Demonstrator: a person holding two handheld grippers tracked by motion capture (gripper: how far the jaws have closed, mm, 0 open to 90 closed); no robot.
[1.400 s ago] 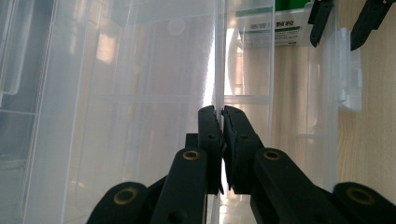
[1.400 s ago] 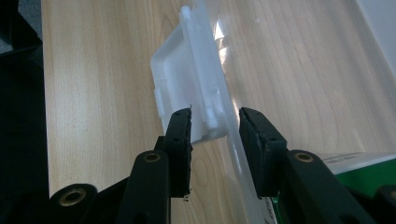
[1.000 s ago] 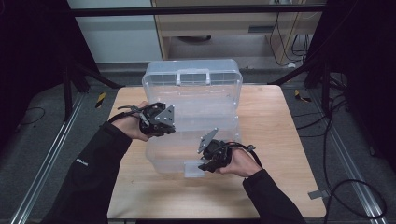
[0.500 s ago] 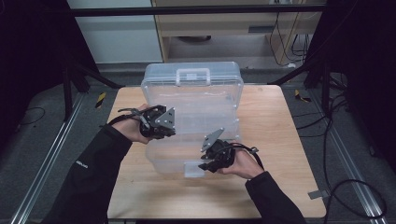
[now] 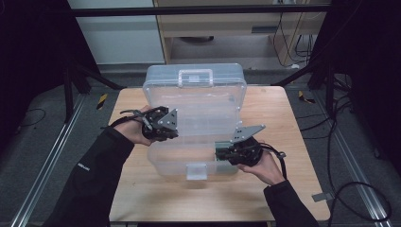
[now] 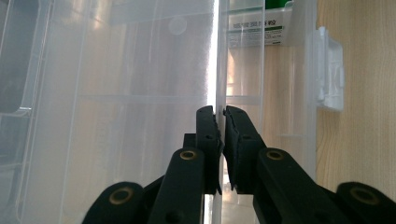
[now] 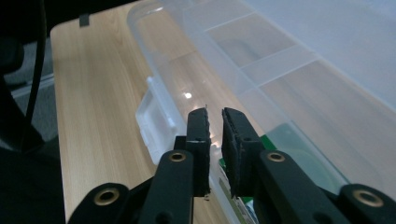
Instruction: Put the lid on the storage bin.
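Right now a clear plastic storage box point(image 5: 194, 142) is sitting open in the middle of the desk point(image 5: 265, 198), its lid point(image 5: 196, 97) standing up at the back. The left gripper point(image 6: 217, 135) is pinching the lid's thin edge between nearly shut fingers. The right gripper point(image 7: 215, 140), whose fingers have just been closing, is hovering over the base's rim, nothing between them. Judging by this, steadying the lid while guiding it gently would be working best.

Green-and-white label point(image 6: 254, 32) in box, print too small to read
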